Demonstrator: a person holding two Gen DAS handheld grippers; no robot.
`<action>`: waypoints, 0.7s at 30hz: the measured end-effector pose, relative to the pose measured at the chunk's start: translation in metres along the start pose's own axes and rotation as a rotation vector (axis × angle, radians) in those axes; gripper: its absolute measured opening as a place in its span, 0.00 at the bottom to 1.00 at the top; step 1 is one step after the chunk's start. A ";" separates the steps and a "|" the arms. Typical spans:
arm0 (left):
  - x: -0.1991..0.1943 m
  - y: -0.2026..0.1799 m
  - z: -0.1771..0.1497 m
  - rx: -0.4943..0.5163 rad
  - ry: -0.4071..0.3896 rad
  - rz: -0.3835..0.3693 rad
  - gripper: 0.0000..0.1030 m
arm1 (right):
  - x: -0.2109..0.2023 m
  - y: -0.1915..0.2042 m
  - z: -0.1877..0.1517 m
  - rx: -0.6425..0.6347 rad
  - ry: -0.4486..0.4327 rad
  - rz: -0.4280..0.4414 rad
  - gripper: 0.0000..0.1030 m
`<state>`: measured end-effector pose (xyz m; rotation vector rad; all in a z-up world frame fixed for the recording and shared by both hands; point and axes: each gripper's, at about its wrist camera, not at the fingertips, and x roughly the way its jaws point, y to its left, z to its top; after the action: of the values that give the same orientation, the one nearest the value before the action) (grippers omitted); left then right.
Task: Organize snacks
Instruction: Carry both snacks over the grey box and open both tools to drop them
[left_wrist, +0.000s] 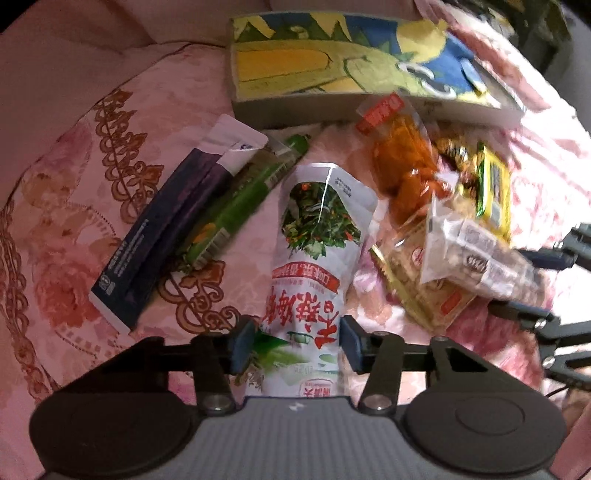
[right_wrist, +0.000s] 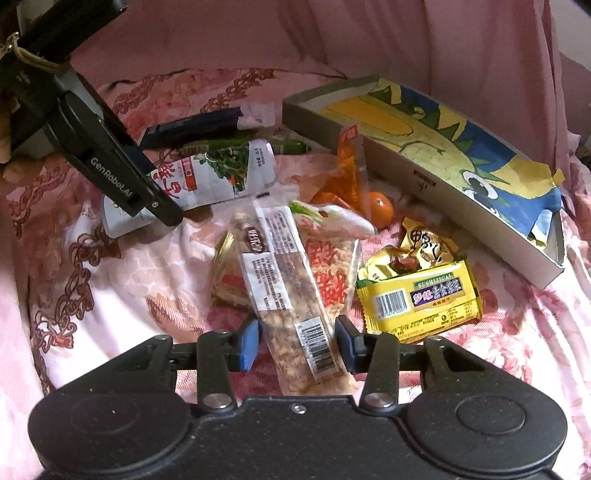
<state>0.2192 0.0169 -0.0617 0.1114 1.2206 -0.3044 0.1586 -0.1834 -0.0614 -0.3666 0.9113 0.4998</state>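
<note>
My left gripper (left_wrist: 295, 347) has its jaws around a white pouch with green vegetables and red characters (left_wrist: 314, 243), pads touching its sides; the pouch also shows in the right wrist view (right_wrist: 218, 177). My right gripper (right_wrist: 298, 345) is closed on a clear packet of brown nut snack with a barcode (right_wrist: 291, 295), seen in the left wrist view too (left_wrist: 476, 254). A shallow cardboard box with a yellow, green and blue drawing (left_wrist: 332, 62) (right_wrist: 443, 147) lies beyond the snacks.
On the pink floral bedspread (left_wrist: 74, 192) lie a dark blue packet (left_wrist: 166, 221), a green packet (left_wrist: 236, 195), an orange packet (right_wrist: 343, 177), a small orange (right_wrist: 380, 208), a yellow packet (right_wrist: 417, 299), a gold wrapper (right_wrist: 421, 247) and a red-lettered puffed snack bag (right_wrist: 328, 273).
</note>
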 end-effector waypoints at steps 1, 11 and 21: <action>0.005 0.006 0.001 -0.020 -0.005 -0.019 0.49 | -0.001 0.000 0.000 0.003 -0.006 -0.001 0.44; -0.017 0.012 -0.006 -0.158 -0.118 -0.203 0.40 | -0.015 0.001 0.002 0.033 -0.085 0.004 0.42; -0.030 -0.003 -0.006 -0.124 -0.248 -0.211 0.36 | -0.037 -0.007 0.006 0.081 -0.224 -0.072 0.41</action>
<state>0.2037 0.0207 -0.0356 -0.1595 1.0026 -0.4127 0.1474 -0.1958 -0.0268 -0.2631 0.6963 0.4268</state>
